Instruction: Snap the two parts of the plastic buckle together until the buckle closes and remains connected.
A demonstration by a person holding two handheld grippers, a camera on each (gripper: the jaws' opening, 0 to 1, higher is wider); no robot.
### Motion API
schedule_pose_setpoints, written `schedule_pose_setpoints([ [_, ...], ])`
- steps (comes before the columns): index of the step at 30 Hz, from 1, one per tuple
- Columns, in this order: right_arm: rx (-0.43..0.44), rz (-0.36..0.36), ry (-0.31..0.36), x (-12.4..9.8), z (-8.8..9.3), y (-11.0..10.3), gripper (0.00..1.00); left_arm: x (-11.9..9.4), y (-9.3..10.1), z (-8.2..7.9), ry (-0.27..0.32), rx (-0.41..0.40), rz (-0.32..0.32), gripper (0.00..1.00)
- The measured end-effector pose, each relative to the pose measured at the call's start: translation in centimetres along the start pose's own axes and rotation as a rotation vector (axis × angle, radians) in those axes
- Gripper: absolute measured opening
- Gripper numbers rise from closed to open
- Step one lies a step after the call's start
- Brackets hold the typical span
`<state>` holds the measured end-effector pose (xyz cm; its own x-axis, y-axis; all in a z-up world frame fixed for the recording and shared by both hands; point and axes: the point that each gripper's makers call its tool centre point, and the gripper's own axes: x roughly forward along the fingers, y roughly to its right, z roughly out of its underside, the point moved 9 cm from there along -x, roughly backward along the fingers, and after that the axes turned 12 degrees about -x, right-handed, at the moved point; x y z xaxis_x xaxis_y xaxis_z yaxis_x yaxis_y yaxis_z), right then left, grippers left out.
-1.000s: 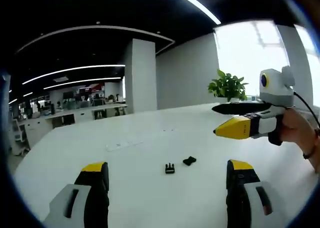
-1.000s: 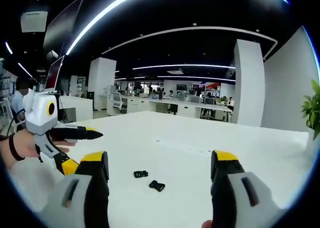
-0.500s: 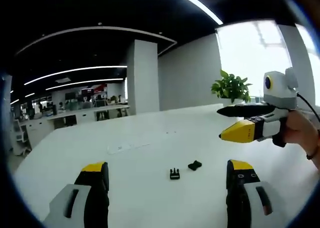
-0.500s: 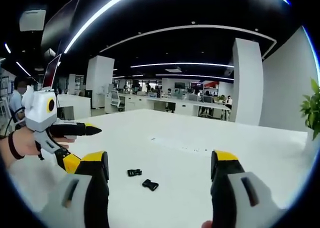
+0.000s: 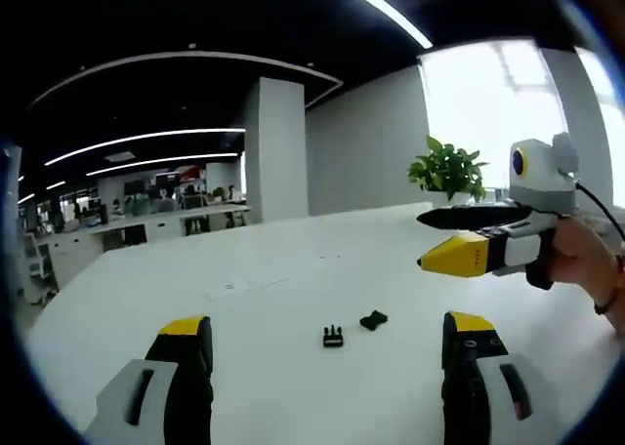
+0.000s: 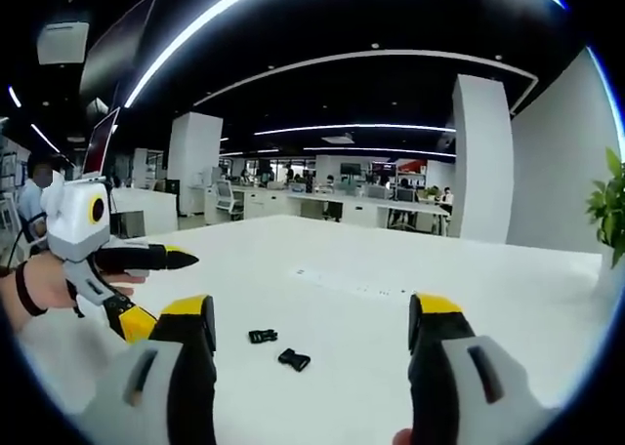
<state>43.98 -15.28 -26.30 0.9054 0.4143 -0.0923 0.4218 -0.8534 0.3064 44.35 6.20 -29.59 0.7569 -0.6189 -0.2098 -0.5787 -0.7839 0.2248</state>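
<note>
- On the white desk (image 5: 293, 269) of an open-plan office, the two black buckle halves lie apart: the pronged half (image 5: 333, 337) and the socket half (image 5: 372, 319) sit near each other, not touching, and neither is clipped in.
- Your left tongs (image 5: 327, 362) stand wide, holding nothing, their yellow-tipped jaws framing both pieces from above the desk, which keeps the pair in plain sight.
- Your right tongs (image 6: 311, 352) are likewise spread wide and empty; in the right gripper view the same two pieces (image 6: 262, 336) (image 6: 293, 358) lie between the jaws, further out on the desk.
- Each tool hovers off to its own side, likely so either can drop onto the nearer half.
- A potted plant (image 5: 446, 168) stands at the far edge, well clear of the work.
- The snapping has, by the look of it, not yet begun.
</note>
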Motion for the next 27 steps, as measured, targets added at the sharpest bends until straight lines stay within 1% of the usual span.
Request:
schedule_pose_setpoints([
  [2, 0.012, -0.005, 0.0, -0.1, 0.1, -0.1, 0.78, -0.1, -0.1, 0.0, 0.001, -0.002, -0.005, 0.99],
  [4, -0.001, 0.0, 0.016, -0.1, -0.1, -0.1, 0.77, -0.3, -0.3, 0.2, -0.006, -0.007, -0.006, 0.93],
  [5, -0.007, 0.004, 0.029, -0.1, -0.3, -0.2, 0.77, -0.3, -0.4, 0.4, -0.014, -0.012, -0.002, 0.91],
  [6, -0.005, 0.004, 0.026, -0.4, -0.2, -0.3, 0.77, -0.3, -0.4, 0.4, -0.021, -0.017, 0.0, 0.92],
  [8, -0.005, 0.002, 0.012, -0.4, 0.2, -0.5, 0.77, -0.3, -0.4, 0.5, -0.025, -0.023, -0.001, 0.92],
  [11, -0.008, -0.011, -0.024, 0.0, 0.9, -0.5, 0.77, -0.2, -0.5, 0.7, -0.034, -0.007, -0.006, 0.92],
  [12, -0.008, -0.012, -0.032, -0.5, 1.1, -1.0, 0.77, -0.1, -0.5, 0.7, -0.036, -0.006, -0.007, 0.92],
  [17, -0.013, -0.015, -0.045, -0.7, 1.5, -0.9, 0.77, 0.0, -0.5, 1.0, -0.045, -0.012, -0.014, 0.93],
  [22, -0.015, -0.024, -0.058, -0.2, 1.9, -0.9, 0.76, 0.2, -0.6, 1.4, -0.065, -0.008, -0.017, 0.93],
  [27, -0.019, -0.039, -0.096, 0.1, 2.9, -1.1, 0.76, 0.1, -0.6, 2.0, -0.081, -0.01, -0.02, 0.93],
])
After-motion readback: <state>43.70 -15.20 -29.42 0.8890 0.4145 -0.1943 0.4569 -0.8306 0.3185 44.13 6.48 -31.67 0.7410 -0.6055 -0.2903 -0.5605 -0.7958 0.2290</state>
